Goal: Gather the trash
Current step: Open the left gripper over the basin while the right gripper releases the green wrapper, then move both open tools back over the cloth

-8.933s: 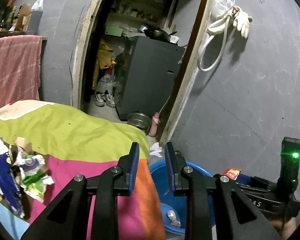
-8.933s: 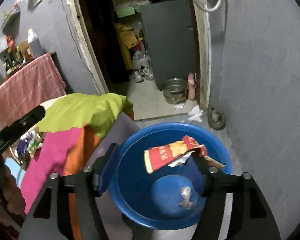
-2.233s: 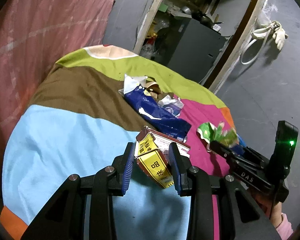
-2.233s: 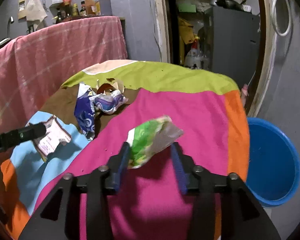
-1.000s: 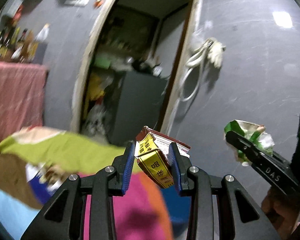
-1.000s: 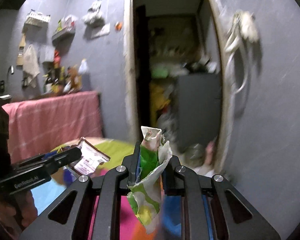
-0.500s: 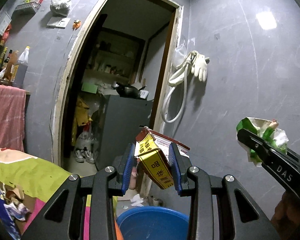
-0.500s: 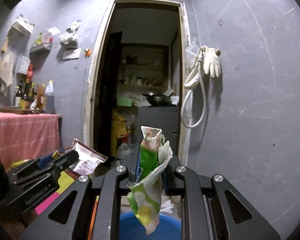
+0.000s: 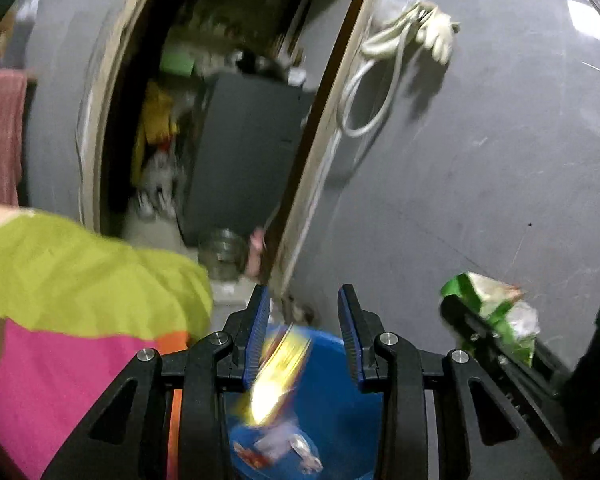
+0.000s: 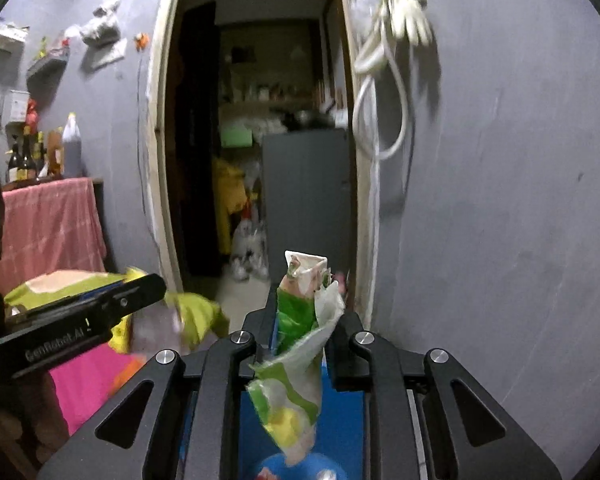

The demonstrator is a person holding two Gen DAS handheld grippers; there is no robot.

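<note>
The left gripper's [image 9: 302,336] fingers gape, yellow packet [image 9: 278,376] blurred between them over the tub [image 9: 340,412]; the right gripper [image 10: 302,332], just easing apart, pinches a green wrapper [image 10: 300,344].

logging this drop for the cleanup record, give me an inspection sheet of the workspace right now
surface: multicoloured cloth over a table, blurred
job's things: yellow wrapper, blurred, above the blue basin; green wrapper; some trash already in the basin
clutter: metal bowl on the floor by the doorway; bottles above a pink cloth
grippers: left tongs open, yellow wrapper loose between them; right tongs pinch the green wrapper, jaws have just been opening
cables: white hose looped on the wall, gloves with it
surroundings: grey walls, grey cabinet beyond the doorway
</note>
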